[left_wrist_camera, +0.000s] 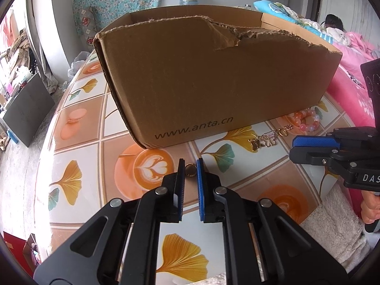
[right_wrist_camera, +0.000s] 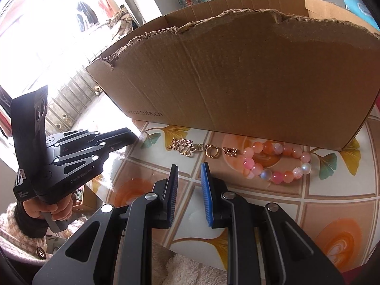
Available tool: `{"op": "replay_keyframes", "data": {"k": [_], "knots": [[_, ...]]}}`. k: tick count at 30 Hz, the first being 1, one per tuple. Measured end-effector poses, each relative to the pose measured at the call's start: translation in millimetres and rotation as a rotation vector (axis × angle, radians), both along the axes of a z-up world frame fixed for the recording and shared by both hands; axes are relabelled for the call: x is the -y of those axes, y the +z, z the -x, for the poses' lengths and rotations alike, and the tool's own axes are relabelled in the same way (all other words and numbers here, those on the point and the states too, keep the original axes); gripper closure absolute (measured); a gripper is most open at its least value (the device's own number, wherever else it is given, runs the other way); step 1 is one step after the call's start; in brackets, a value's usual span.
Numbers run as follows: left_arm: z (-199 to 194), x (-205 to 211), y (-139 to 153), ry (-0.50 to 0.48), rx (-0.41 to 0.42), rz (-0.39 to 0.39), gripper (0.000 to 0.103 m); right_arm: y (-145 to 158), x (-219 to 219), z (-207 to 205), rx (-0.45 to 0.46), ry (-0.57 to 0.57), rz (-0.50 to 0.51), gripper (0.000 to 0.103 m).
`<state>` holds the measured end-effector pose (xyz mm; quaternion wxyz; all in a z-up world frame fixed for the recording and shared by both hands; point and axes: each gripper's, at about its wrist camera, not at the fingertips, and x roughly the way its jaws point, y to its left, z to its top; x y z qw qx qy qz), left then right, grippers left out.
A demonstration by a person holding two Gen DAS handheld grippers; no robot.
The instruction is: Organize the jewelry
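Observation:
A small gold ring (left_wrist_camera: 190, 169) lies on the patterned tablecloth (left_wrist_camera: 95, 123) just in front of a torn cardboard box (left_wrist_camera: 213, 76). My left gripper (left_wrist_camera: 190, 167) is shut on it, with a blue pad against each side. To the right lie a gold charm chain (left_wrist_camera: 266, 140) and a pink-and-orange bead bracelet (left_wrist_camera: 298, 118). In the right wrist view the charm chain (right_wrist_camera: 187, 147), a gold hoop (right_wrist_camera: 212, 152) and the bracelet (right_wrist_camera: 276, 177) sit ahead of my right gripper (right_wrist_camera: 190, 169). It is open a narrow gap, with nothing between its fingers.
The box (right_wrist_camera: 249, 76) fills the back of the table, its near wall torn low. The table's rounded edge drops off at the left (left_wrist_camera: 45, 142). A white fluffy cloth (left_wrist_camera: 332, 225) lies at the near right, with pink bedding (left_wrist_camera: 356, 54) beyond.

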<state>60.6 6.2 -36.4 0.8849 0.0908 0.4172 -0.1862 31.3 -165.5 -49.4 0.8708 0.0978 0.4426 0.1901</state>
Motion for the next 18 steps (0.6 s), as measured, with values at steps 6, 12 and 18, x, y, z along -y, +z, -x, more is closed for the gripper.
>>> {"op": "replay_keyframes", "data": {"k": [6,12,18], "knots": [[6,-3,3,-0.004,-0.010,0.036,0.094,5,-1,1,0.012,-0.006,0.024,0.083],[11,0,4,-0.014,-0.004,0.043,0.094,7,-2,-4,0.017,-0.021,0.081,0.083],[12,-2,4,-0.005,0.006,0.064,0.094,10,-8,-11,0.025,-0.009,0.151,0.084]]}}
